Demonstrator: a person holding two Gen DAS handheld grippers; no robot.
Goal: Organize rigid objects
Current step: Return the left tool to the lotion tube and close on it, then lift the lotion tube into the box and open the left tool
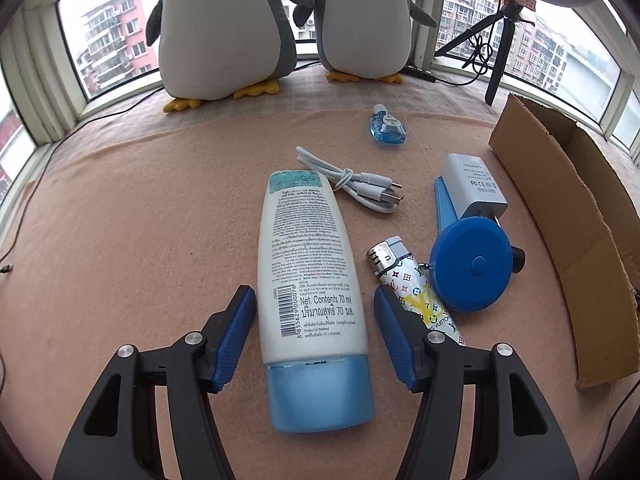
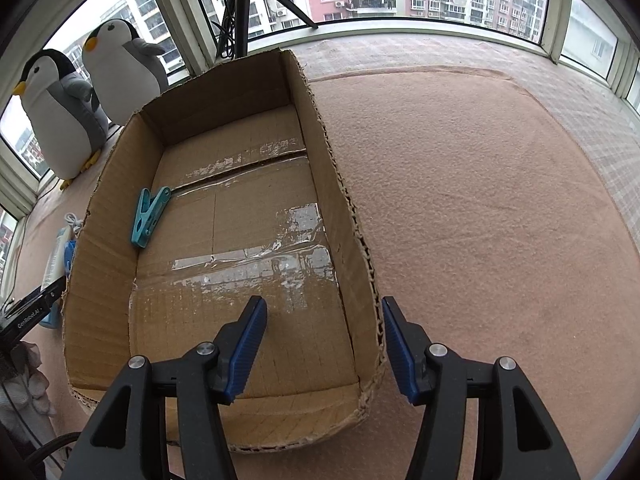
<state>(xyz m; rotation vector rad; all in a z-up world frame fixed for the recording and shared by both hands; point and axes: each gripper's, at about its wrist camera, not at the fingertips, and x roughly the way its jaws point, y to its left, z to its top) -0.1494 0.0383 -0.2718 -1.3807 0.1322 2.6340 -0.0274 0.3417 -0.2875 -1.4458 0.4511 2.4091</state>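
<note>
— What was the left gripper [image 1: 315, 312] lined up on?

— The white squeeze tube with the pale blue cap [image 1: 312, 292], lying flat on the pink fleece blanket [image 1: 132, 220] with its cap toward the camera. The jaws were spread, one blue pad on each side of the tube's lower body, near the printed barcode; neither pad looked to be touching it.

— How would that tube have handled?

— Light, I'd judge, since the label read 70 ml. The plastic looked smooth and a bit slippery, and the body probably gives under pressure. The firmer place to pinch seemed the shoulder just above the cap, more or less where the pads already stood.

— Anything crowding it?

— The white patterned lighter [image 1: 408, 284] lay just beside the right-hand finger, partly under it, so closing might have nudged it. The round blue tape measure [image 1: 472, 266], white power adapter [image 1: 474, 186], coiled white USB cable [image 1: 352, 186] and small blue bottle [image 1: 387, 124] sat farther off.

— And the other hand?

— The right gripper [image 2: 324, 344] hovered, jaws apart and holding nothing, over the near right wall of the open cardboard box [image 2: 348, 208], tilted down into it. A turquoise clothes peg [image 2: 149, 216] lay inside by the left wall.
</note>
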